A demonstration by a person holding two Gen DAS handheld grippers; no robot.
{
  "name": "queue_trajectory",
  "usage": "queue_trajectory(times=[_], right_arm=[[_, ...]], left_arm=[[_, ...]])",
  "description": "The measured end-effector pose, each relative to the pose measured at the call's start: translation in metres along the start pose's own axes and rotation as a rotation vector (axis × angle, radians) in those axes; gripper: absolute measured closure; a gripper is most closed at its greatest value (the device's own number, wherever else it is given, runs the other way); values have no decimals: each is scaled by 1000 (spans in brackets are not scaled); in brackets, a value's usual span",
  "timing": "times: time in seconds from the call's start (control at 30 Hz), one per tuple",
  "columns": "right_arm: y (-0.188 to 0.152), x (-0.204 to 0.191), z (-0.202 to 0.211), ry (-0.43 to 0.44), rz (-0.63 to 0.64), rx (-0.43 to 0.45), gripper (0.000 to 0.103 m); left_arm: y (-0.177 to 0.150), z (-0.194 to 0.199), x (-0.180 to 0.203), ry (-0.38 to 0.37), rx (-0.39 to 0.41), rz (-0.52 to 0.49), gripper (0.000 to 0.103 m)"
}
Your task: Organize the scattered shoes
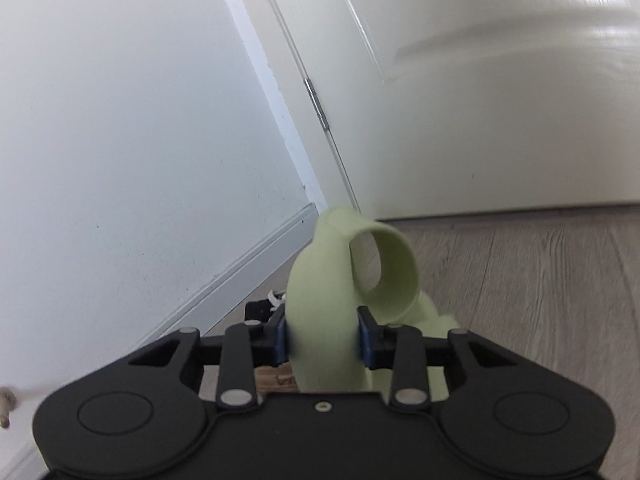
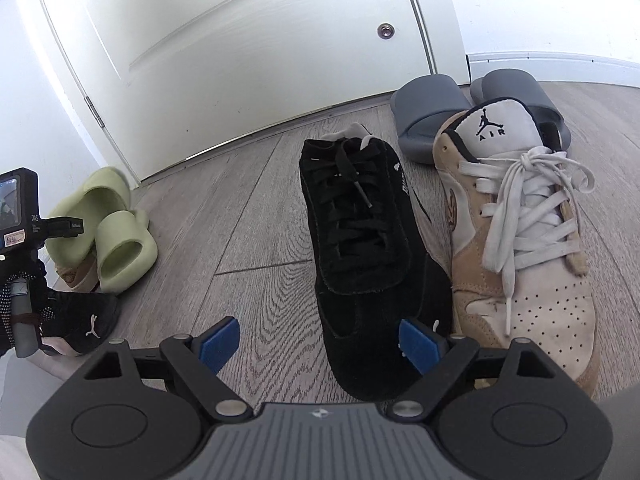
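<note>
My left gripper (image 1: 324,338) is shut on a pale green slide sandal (image 1: 320,276), its blue pads pinching the strap, with the sandal raised in front of the door corner. The right wrist view shows that sandal (image 2: 86,204) at the far left, leaning on its mate (image 2: 124,252). My right gripper (image 2: 320,344) is open low over the floor. The toe of a black suede sneaker (image 2: 360,240) lies between its pads, close to the right pad, with bare floor at the left pad. A tan and white sneaker (image 2: 520,240) sits right beside it.
Two grey slides (image 2: 432,108) lie by the white door (image 2: 240,40). A second black sneaker (image 2: 88,320) and a tan shoe (image 2: 76,276) sit at the left near a gloved hand (image 2: 16,300). A wall and skirting board (image 1: 224,284) run along the left, above the wood floor (image 1: 540,300).
</note>
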State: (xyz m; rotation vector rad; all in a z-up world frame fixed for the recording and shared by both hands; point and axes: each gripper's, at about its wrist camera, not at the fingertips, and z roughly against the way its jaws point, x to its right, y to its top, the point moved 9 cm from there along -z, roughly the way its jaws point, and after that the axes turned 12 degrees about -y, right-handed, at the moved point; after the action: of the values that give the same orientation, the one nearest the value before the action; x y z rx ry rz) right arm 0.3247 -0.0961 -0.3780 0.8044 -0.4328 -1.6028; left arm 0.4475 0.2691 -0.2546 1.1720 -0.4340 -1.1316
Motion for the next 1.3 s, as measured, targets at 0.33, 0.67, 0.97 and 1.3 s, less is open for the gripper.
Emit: queue_trajectory(times=[0.33, 0.67, 0.97, 1.3], right_arm=[[11, 4, 11, 6, -30, 43, 15], [24, 18, 20, 2, -87, 76, 15], [35, 34, 25, -23, -132, 98, 15], [26, 21, 24, 9, -102, 61, 15]], left_arm=[[81, 93, 32, -195, 224, 204, 69], [75, 119, 78, -426, 135, 532, 69], [2, 158, 62, -288, 31, 470, 68], [-123, 174, 37, -176, -383, 538, 71]])
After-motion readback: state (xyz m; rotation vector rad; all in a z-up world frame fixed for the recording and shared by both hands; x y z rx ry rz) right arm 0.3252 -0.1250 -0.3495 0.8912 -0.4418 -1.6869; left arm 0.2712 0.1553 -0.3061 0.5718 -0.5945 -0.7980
